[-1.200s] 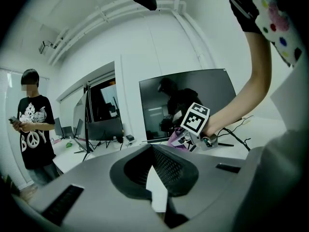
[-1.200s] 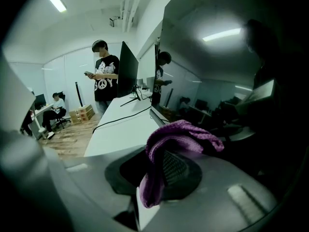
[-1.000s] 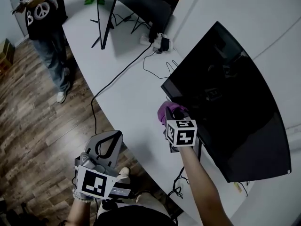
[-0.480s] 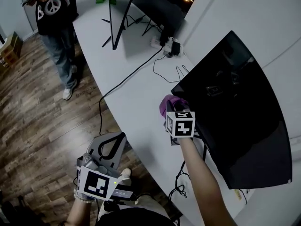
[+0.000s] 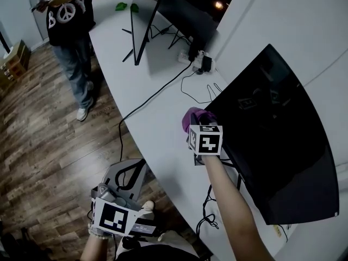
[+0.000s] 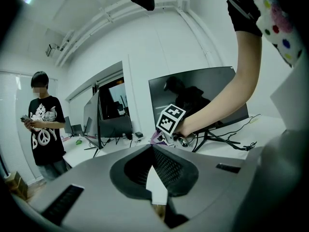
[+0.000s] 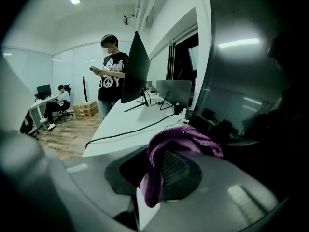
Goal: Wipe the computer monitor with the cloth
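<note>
Your right hand-held gripper (image 5: pixel 198 128) is clamped on the purple cloth (image 5: pixel 191 117). The monitor (image 5: pixel 272 135) stands just to its right, so that hand's nearer. Your left hand-held gripper (image 5: pixel 124 179) hangs closed and empty, well away.

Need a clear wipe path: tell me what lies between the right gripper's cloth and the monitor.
Nothing: the right gripper view shows the purple cloth right beside the monitor screen, no object between. Contact cannot be told.
</note>
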`<state>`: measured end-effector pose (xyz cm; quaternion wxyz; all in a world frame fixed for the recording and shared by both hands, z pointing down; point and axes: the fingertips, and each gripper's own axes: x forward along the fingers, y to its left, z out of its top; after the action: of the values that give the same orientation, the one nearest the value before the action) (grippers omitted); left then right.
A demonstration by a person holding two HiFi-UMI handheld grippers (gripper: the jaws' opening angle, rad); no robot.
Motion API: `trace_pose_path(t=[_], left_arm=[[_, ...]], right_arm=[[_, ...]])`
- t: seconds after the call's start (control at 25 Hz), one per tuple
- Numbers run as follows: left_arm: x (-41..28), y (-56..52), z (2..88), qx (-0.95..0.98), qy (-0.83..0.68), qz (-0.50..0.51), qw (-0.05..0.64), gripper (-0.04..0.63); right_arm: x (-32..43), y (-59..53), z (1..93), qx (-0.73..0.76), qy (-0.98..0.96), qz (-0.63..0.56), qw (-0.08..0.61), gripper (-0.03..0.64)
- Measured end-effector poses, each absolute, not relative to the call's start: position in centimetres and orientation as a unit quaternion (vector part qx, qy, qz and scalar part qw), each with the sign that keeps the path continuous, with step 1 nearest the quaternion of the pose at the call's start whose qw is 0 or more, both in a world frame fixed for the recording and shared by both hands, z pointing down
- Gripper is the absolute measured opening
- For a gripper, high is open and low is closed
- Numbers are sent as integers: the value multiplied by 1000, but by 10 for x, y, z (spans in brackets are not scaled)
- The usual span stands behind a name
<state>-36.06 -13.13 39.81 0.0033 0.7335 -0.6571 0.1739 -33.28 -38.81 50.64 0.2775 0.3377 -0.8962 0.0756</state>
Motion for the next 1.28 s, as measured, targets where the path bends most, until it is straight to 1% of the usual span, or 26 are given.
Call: trace_pose_path(t=[0.48, 0.88, 1.2, 1.28], left_arm=[[-348, -146, 384, 747, -641, 175, -21, 5], [-332, -158, 379, 761, -626, 169, -27, 5], [-327, -167, 372, 767, -623, 152, -27, 5], [-326, -170, 367, 770, -618, 154, -38, 5]], right_arm=[[-335, -404, 452, 355, -905, 77, 223, 60], [-329, -410, 399, 365, -912, 58, 178, 60], [-323, -417, 355, 373, -913, 16, 162, 60], [-322, -418, 344, 375, -914, 10, 156, 61]])
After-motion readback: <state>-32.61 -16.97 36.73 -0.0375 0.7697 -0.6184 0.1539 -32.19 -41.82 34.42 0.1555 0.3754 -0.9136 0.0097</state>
